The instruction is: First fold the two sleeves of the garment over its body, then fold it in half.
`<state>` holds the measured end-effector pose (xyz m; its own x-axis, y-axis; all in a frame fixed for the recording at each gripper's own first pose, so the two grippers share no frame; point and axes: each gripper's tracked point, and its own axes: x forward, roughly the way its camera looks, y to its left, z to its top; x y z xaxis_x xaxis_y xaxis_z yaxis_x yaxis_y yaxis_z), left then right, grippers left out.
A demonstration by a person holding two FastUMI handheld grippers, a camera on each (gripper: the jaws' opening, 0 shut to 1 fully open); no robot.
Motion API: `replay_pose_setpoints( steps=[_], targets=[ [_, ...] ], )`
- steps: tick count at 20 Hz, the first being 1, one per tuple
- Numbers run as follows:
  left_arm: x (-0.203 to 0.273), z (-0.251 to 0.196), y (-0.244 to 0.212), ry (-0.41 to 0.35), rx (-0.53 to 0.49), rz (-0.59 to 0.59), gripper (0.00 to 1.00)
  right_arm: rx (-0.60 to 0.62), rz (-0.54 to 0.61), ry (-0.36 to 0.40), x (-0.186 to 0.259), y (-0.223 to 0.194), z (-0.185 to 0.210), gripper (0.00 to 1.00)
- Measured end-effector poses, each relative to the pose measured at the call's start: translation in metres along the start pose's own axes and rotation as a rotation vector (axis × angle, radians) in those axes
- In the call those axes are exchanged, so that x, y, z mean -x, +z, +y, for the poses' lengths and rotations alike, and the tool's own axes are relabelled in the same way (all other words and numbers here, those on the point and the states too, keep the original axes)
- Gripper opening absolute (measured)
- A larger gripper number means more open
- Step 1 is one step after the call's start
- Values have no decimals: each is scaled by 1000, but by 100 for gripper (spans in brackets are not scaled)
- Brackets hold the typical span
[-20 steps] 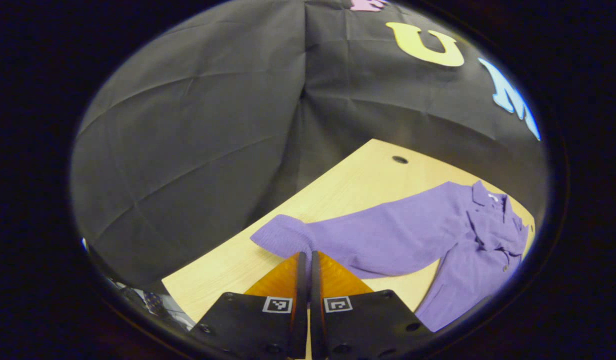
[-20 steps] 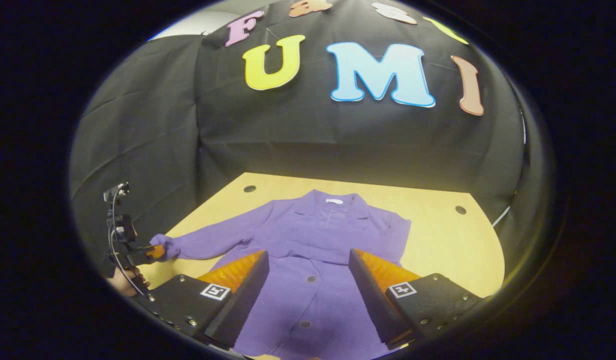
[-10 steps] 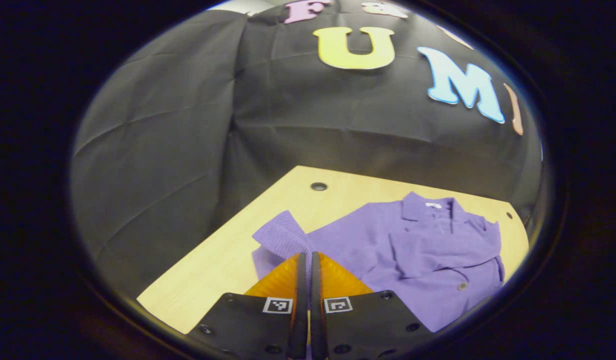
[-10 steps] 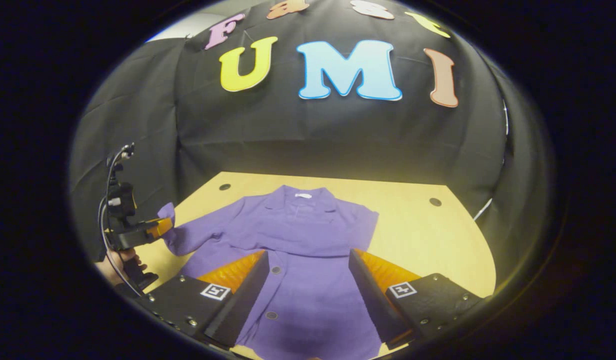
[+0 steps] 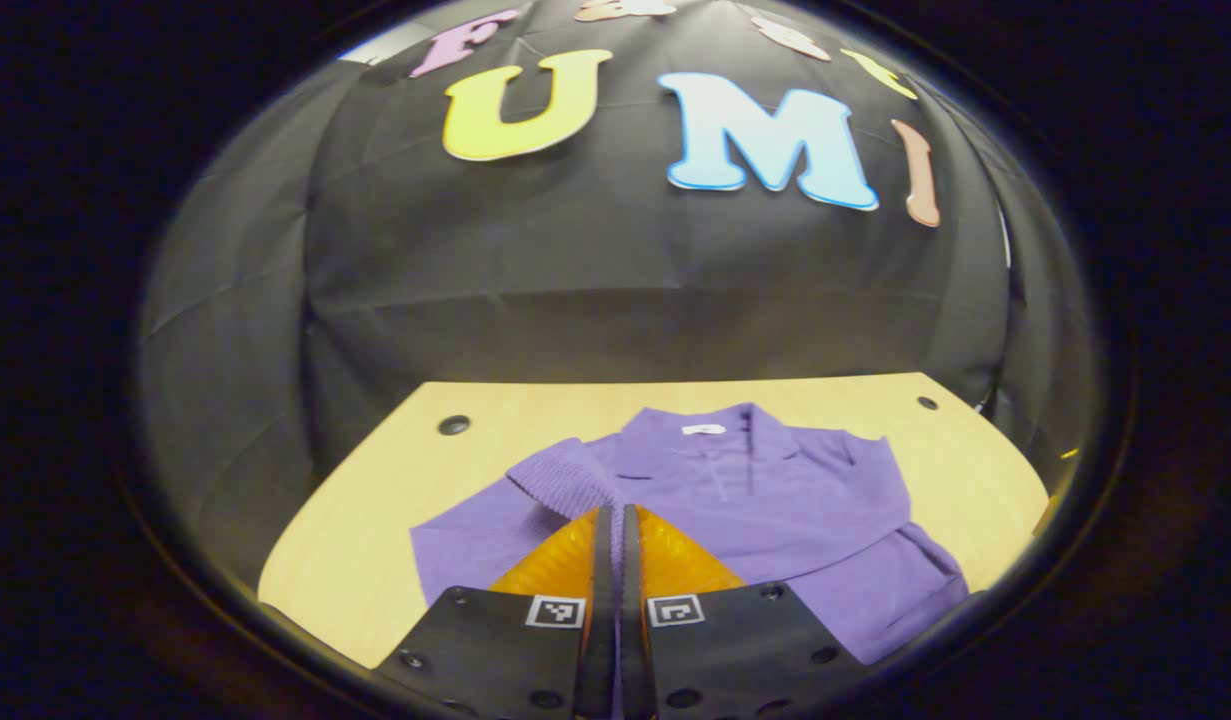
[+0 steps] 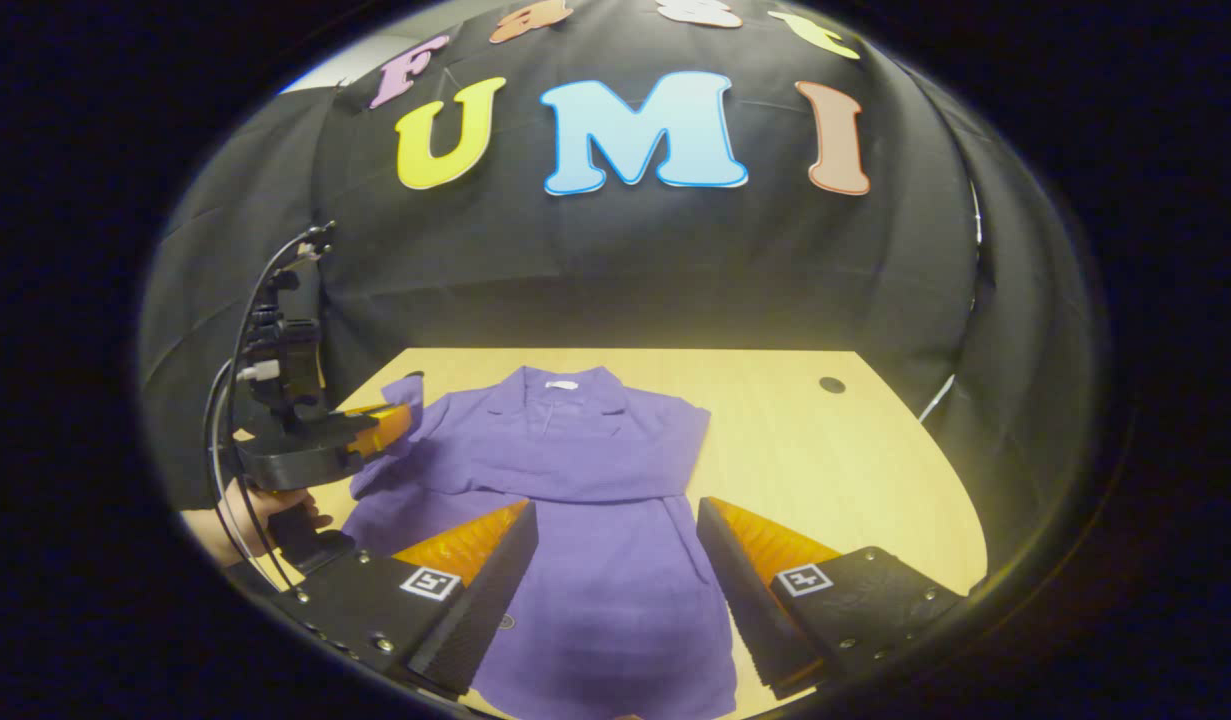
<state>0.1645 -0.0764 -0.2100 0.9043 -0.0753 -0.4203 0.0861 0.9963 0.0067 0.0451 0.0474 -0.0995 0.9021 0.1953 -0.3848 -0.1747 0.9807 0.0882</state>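
Left gripper view: left gripper (image 5: 612, 520) has its fingers pressed together on the ribbed cuff (image 5: 560, 478) of one sleeve, cuff bunched just past the tips at 12 o'clock. Pinching at the cuff gives control of the whole sleeve length, so it can be carried across in one sweep.

Garment (image 5: 775, 500) lies on the table (image 5: 375, 500), collar toward the booth wall, hem toward the cameras. Collar sits at about 1 o'clock from the tips. The far sleeve (image 5: 910, 575) already lies across the body, at 4 o'clock.

Right gripper view: right gripper (image 6: 615, 545) hangs over the lower body (image 6: 615, 600) with fingers spread wide, nothing between them. Judgement: it is parked there, out of the sleeve's path, ready to pin or smooth the fabric. Left gripper (image 6: 390, 428) shows at 9 o'clock, held by a hand (image 6: 260, 510), cuff lifted off the table near the shoulder.

Step in hand, as I judge: second sleeve fold. Cuff is not yet over the chest.

Next: carry the cuff toward the button line, lay it flat, release. Risk: the soft knit may drag the shoulder and skew the body.
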Motion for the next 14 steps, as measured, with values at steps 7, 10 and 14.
replay_pose_setpoints(
  steps=[7, 10, 14],
  targets=[
    [-31, -92, 7, -82, -86, -1, 9, -53, 31, -42, 6, -19, -44, 99],
    [-41, -133, 3, -115, -122, 6, 8, -65, 38, -45, 5, -21, -60, 99],
    [-61, -191, -10, -164, -207, 22, 9, -69, 46, -34, 0, -23, -79, 99]
  ],
)
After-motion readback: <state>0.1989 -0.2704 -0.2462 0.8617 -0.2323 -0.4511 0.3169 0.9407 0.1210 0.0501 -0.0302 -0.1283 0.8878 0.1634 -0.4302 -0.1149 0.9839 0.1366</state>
